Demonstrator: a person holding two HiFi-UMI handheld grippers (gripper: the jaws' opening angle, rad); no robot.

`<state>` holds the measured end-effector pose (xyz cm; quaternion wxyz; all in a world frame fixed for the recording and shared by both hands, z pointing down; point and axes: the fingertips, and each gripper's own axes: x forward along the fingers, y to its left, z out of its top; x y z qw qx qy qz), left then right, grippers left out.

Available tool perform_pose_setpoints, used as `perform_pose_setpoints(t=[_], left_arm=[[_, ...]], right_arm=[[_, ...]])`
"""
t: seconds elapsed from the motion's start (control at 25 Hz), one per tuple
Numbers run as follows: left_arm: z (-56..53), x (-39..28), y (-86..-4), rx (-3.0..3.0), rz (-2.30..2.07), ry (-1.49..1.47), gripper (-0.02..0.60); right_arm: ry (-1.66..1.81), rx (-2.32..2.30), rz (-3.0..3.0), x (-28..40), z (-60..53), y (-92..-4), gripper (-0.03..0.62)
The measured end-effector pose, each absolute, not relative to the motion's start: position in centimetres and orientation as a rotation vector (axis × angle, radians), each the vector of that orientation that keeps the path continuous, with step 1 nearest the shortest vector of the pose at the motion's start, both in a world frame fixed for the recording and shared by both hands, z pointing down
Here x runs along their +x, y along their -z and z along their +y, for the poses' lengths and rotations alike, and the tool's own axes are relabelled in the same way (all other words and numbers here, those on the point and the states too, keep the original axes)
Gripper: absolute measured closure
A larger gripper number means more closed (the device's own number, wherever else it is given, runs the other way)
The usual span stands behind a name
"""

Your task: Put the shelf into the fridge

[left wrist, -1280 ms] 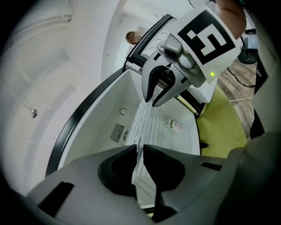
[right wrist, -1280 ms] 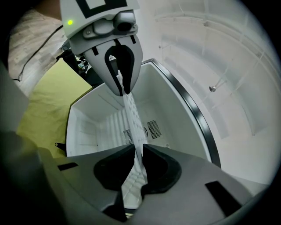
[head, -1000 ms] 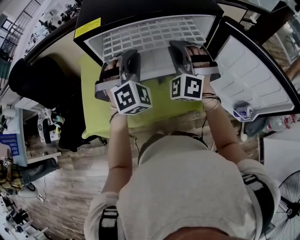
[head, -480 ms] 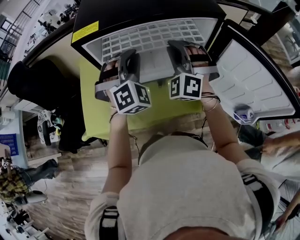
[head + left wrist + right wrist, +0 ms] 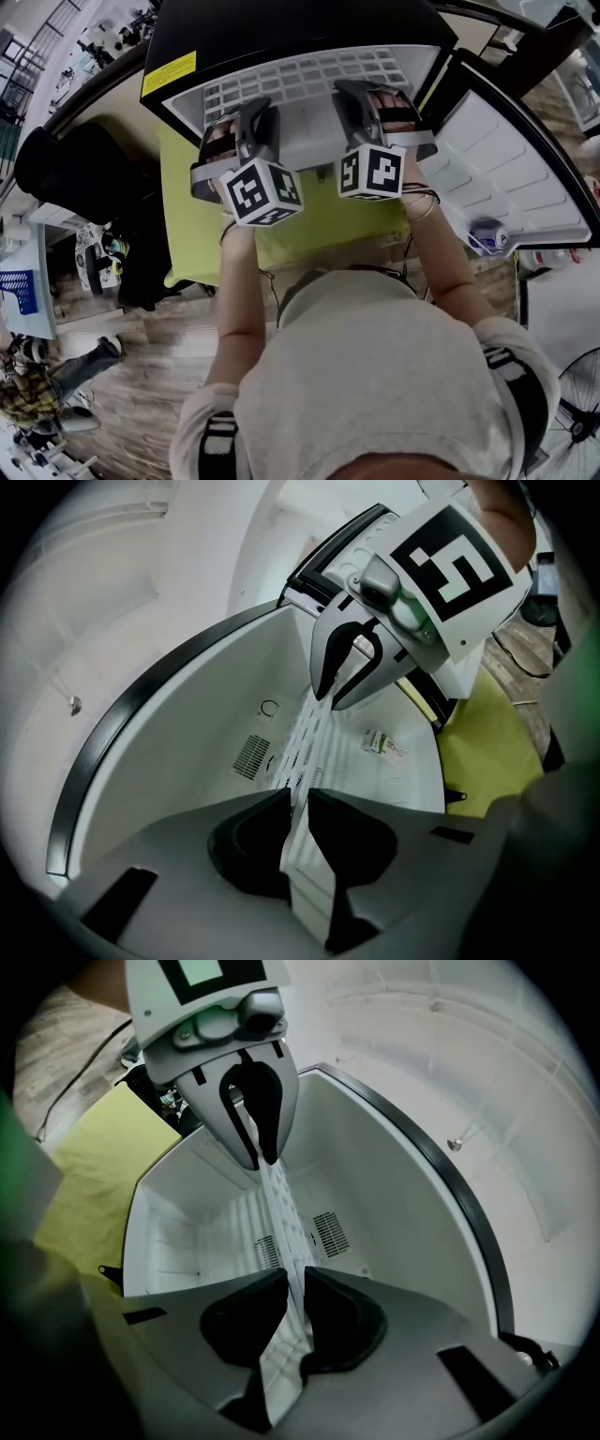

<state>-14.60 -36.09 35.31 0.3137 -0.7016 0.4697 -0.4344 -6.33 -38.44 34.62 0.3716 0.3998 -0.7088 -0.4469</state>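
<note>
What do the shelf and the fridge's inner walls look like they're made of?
Shelf: looks like matt white moulded plastic, a grid of slots behind a solid front strip; the flat bars suggest plastic rather than coated wire. Inner walls: smooth white plastic lining, by the look, with moulded side ribs and vent grilles.

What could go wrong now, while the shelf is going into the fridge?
1. The left gripper has just been opening its jaws on the shelf edge between them; that side might slip and drop.
2. With the right gripper on the same near edge, the far end could tilt and jam against the fridge wall.
</note>
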Motion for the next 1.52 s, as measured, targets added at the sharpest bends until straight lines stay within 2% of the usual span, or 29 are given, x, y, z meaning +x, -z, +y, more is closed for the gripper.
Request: perform_pose_setpoints(t=[1.16, 1.36, 1.52], left_arm=[[-38.0, -14.9, -35.5, -1.915, 1.321, 1.107, 0.513], [-37.7, -14.5, -36.2, -1.924, 1.292, 1.145, 0.424], [-37.2, -14.4, -36.6, -1.920, 1.280, 1.176, 0.393]], right_arm=[[1.106, 1.049, -1.770, -6.7, -40.4, -34.9, 0.528], [1.096, 1.018, -1.811, -6.8, -40.3, -34.7, 0.523], [1.076, 1.043, -1.818, -6.6, -39.7, -34.6, 0.517]])
